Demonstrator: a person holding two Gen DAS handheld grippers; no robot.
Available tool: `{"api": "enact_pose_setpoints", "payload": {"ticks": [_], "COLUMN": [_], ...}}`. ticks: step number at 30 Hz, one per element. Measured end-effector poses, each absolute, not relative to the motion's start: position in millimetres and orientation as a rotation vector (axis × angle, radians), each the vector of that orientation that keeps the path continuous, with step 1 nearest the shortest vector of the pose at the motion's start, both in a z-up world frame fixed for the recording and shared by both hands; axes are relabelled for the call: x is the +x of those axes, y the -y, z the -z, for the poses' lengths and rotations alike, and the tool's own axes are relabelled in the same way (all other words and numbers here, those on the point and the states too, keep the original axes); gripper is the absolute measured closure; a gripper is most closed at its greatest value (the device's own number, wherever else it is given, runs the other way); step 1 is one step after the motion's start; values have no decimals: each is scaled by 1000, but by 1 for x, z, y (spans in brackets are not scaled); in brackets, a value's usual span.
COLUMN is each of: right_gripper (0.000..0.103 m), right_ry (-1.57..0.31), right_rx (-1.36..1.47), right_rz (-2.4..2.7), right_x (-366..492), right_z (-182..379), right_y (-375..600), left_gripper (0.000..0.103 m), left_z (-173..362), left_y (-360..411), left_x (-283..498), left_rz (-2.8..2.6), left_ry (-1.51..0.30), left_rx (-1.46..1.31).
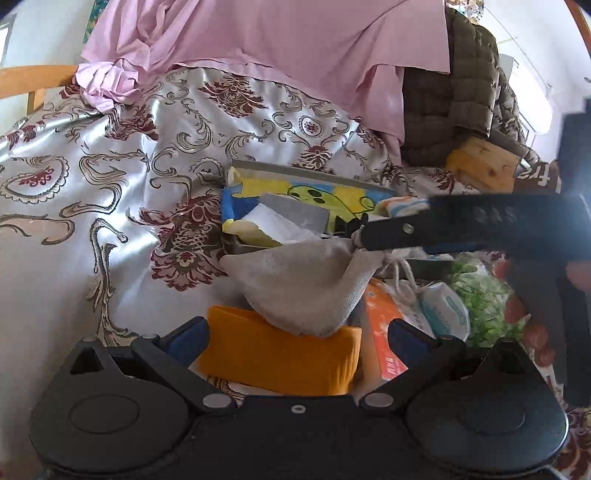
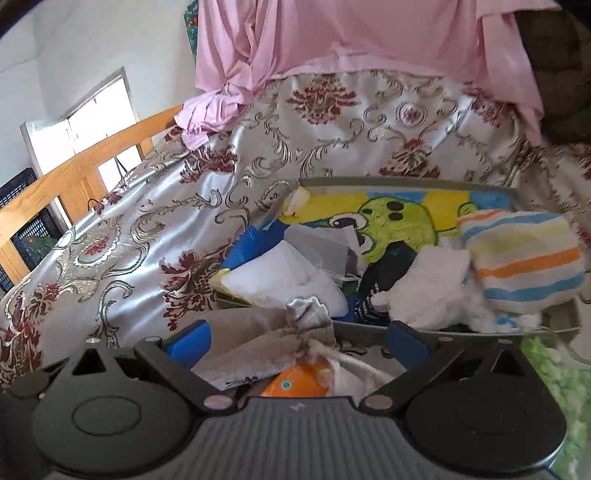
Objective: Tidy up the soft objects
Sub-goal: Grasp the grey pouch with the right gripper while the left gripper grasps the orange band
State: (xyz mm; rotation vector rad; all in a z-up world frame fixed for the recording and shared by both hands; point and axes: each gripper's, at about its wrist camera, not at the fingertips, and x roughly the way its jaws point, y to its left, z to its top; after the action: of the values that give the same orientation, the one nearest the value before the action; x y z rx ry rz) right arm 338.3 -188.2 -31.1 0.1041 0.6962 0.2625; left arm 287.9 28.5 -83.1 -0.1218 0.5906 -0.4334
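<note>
**Beige pouch held up over the clutter**

Nearest our left gripper (image 1: 297,332), whose fingers stand wide apart and hold nothing, we see an orange folded cloth (image 1: 280,354) lying between them. Resting partly on that cloth is the beige drawstring pouch (image 1: 303,280), its gathered neck pinched in the tips of our right gripper (image 1: 360,236), which reaches in from the right. In the right wrist view the pouch neck (image 2: 308,317) bunches up between the right fingers; that camera does not show us the closing itself.

Just beyond the pouch sits a grey tray (image 2: 406,181) lined with a cartoon-print sheet (image 2: 391,218), holding a striped cloth (image 2: 521,258), a white fluffy piece (image 2: 424,284) and a white pad (image 2: 284,277). To the right of the left gripper lie a wipes packet (image 1: 445,306) and a green-patterned bag (image 1: 480,295). Everything rests on a silver floral bedspread (image 1: 110,166), with a pink sheet (image 1: 277,33) draped behind.
</note>
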Motion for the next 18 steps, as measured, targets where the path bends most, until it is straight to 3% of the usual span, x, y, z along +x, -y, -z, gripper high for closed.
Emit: {"api": "enact_pose_setpoints", "payload": {"ticks": [15,18], "right_gripper": [1,7], "right_ry": [-821,-825], "right_rx": [142,153], "right_rz": [-328,-336], "right_x": [368,367], "right_z": [52,54], "right_y": [166,166], "left_gripper": [1,1], "left_z": [106,108], "left_y": [-35,-34], "left_x": [316,317], "left_rz": [376,380], "left_ry": [-674,-686], "left_rx": [-173,-177]}}
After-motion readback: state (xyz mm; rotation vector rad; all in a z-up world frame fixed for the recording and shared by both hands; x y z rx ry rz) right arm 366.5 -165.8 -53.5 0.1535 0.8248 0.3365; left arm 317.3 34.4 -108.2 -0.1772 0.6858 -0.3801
